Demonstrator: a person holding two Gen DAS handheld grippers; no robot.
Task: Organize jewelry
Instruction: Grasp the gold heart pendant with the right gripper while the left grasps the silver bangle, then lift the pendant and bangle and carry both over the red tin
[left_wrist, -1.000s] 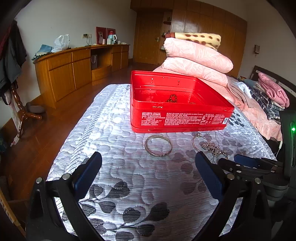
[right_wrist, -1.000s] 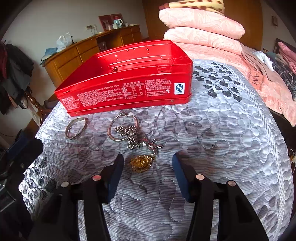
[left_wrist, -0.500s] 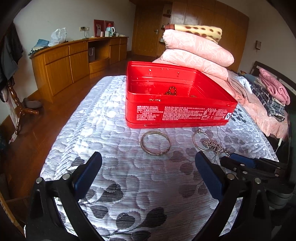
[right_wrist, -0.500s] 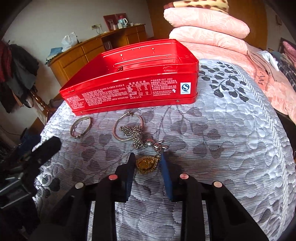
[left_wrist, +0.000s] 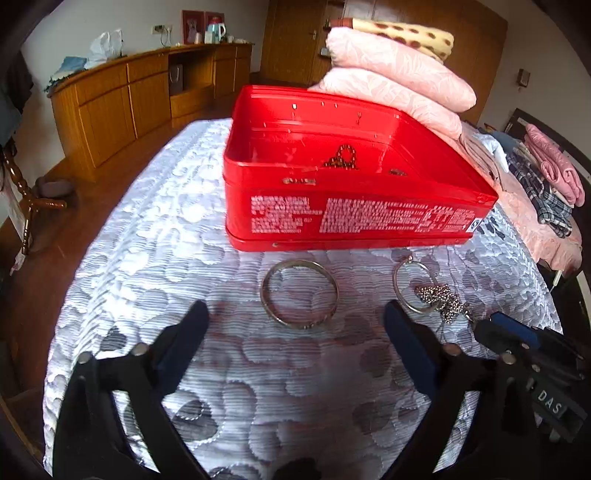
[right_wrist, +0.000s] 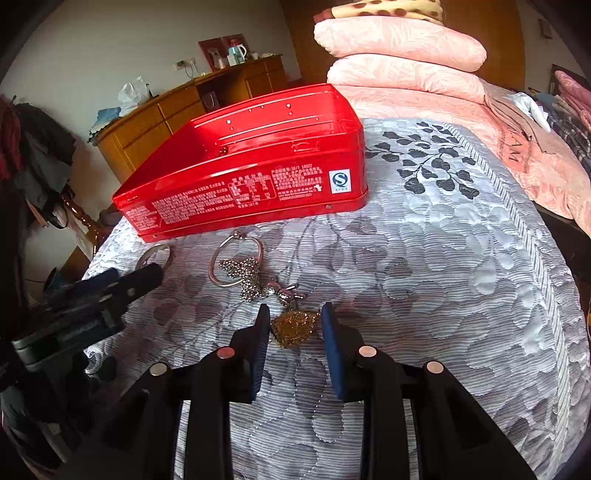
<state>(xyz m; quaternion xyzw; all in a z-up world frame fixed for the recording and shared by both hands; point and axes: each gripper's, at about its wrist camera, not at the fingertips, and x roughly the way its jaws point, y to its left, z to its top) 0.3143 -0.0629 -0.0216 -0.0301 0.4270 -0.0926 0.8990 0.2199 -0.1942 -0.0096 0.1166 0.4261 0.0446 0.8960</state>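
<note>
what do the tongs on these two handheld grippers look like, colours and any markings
Both are alike: the left tongs and right tongs have black plastic fingers lined with dark blue pads, with round silver bolt heads on the black linkage. Seen from the left camera, the right unit's black body carries white "DAS" lettering. No cables or sleeves show.

White print on the red tin (left_wrist: 354, 218): too small and blurred to read from the left wrist. Inside the tin, a dark beaded piece (left_wrist: 341, 158) half hidden behind the near wall, kind unclear. Beside the tin, part of the beaded chain (left_wrist: 443, 297) covered by the right gripper (left_wrist: 495, 332). From the right wrist, tin floor (right_wrist: 258, 136) mostly out of sight; gold pendant (right_wrist: 293, 326) edges masked by the pads (right_wrist: 258, 347).
</note>
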